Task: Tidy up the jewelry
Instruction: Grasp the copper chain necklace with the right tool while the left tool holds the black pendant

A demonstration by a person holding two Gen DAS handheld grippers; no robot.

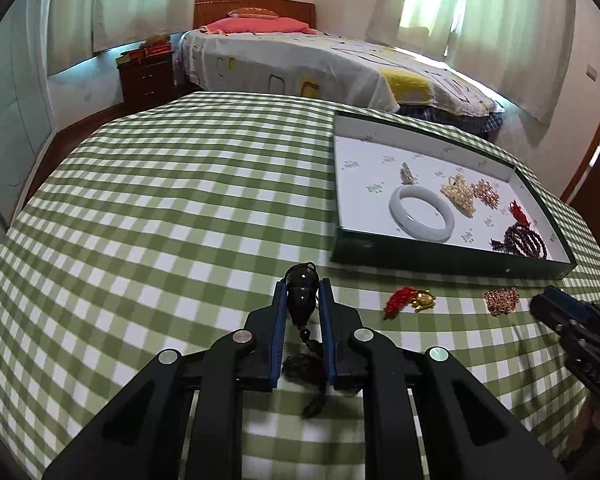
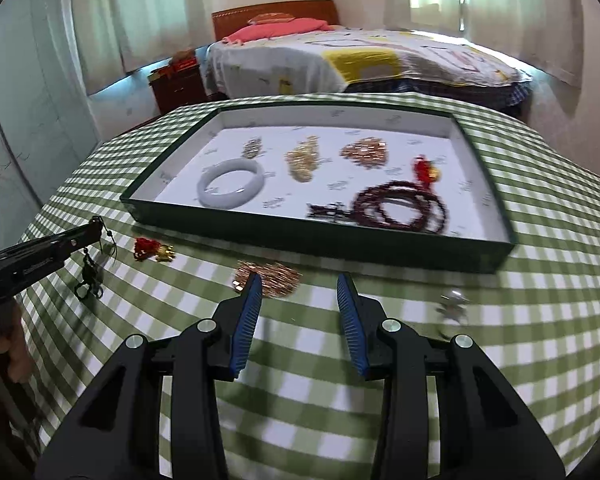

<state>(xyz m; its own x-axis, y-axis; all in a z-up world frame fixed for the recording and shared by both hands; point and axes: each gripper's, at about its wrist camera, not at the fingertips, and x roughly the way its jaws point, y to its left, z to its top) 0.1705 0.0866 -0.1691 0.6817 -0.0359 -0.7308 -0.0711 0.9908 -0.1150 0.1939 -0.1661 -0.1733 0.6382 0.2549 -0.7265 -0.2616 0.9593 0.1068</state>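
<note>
My left gripper (image 1: 303,282) is shut on a dark gourd-shaped pendant (image 1: 302,300) whose tassel (image 1: 314,396) hangs down below it; it also shows at the left of the right wrist view (image 2: 96,226). My right gripper (image 2: 299,282) is open and empty above the cloth, just near of a rose-gold chain pile (image 2: 276,274). A green tray (image 2: 324,240) with a white floor holds a white jade bangle (image 2: 230,188), a pearl piece (image 2: 302,160), a rose-gold piece (image 2: 364,150), a dark red bead string (image 2: 400,208) and a red charm (image 2: 424,170).
On the green checked tablecloth (image 1: 160,200) lie a red-and-gold charm (image 1: 408,302) (image 2: 154,250) and a small silver piece (image 2: 454,304), blurred. A bed (image 1: 320,64) and a dark nightstand (image 1: 146,76) stand beyond the table.
</note>
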